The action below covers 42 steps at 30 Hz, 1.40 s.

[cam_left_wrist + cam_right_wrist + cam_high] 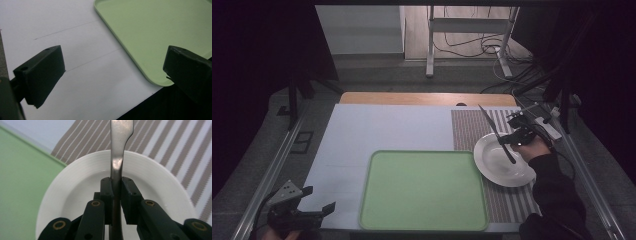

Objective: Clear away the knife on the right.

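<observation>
My right gripper [512, 139] is shut on a metal table knife [495, 132], holding it by the handle above the white plate [494, 169]. The knife's blade points away toward the far side of the striped placemat [469, 127]. In the right gripper view the knife [118, 150] runs straight up between the closed jaws, over the plate [75, 195]. My left gripper [318, 199] rests open at the table's near left corner, holding nothing. Its two fingers [41, 72] stand wide apart over the white table surface, with the green tray [150, 32] to their right.
A light green tray [422, 192] lies at the near middle of the white table top [377, 127]. The striped placemat under the plate covers the table's right side. A wooden strip [427, 98] edges the far side. Cables and a stand sit on the floor beyond.
</observation>
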Each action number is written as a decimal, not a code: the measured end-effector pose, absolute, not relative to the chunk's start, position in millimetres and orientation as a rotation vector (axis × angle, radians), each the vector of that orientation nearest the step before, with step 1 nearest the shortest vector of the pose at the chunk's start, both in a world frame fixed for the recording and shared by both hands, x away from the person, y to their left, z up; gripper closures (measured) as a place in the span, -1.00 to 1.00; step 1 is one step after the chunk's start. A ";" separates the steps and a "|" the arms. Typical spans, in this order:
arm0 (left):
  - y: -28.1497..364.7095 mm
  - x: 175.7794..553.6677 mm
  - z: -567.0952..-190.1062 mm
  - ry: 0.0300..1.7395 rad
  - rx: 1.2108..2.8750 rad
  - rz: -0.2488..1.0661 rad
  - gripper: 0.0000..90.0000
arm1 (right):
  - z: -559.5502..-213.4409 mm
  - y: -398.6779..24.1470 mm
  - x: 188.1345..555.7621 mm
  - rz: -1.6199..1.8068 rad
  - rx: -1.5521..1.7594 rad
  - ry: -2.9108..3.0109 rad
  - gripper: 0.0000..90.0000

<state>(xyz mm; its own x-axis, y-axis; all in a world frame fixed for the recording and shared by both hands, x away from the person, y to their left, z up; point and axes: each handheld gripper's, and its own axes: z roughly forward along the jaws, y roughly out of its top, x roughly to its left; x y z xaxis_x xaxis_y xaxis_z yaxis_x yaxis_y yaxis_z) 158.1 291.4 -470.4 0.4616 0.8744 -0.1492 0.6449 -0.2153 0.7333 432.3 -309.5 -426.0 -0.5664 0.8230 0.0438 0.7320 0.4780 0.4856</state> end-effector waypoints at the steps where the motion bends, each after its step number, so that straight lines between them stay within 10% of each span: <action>1: 291.4 158.1 -470.4 1.267 1.952 0.384 -0.92 | -426.0 -309.5 432.3 0.687 1.347 2.527 0.79; 42: 290.9 158.5 -470.6 1.270 1.952 0.385 -0.92 | -480.8 -185.5 337.4 0.538 1.041 2.917 0.79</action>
